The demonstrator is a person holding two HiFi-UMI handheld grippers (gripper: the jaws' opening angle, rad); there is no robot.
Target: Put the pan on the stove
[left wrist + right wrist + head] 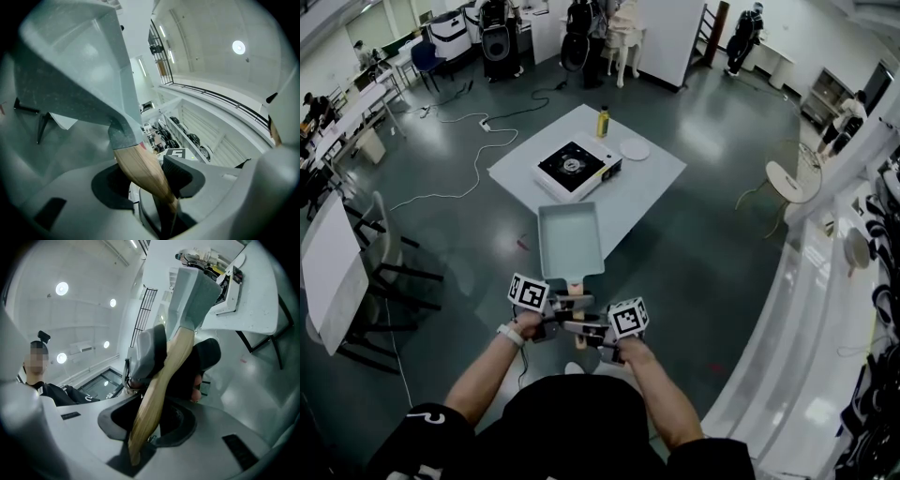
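Observation:
A grey-blue rectangular pan with a wooden handle hangs in the air in front of me, held level by both grippers. The left gripper and the right gripper are both shut on that handle, facing each other from either side. In the left gripper view the handle runs between the jaws up to the pan body. The right gripper view shows the handle clamped low in its jaws, with the pan beyond. The black-topped stove sits on a white table ahead of the pan.
A yellow bottle and a white round plate stand on the table behind the stove. A cable trails over the dark floor at left. A white counter curves along the right. Chairs stand at left.

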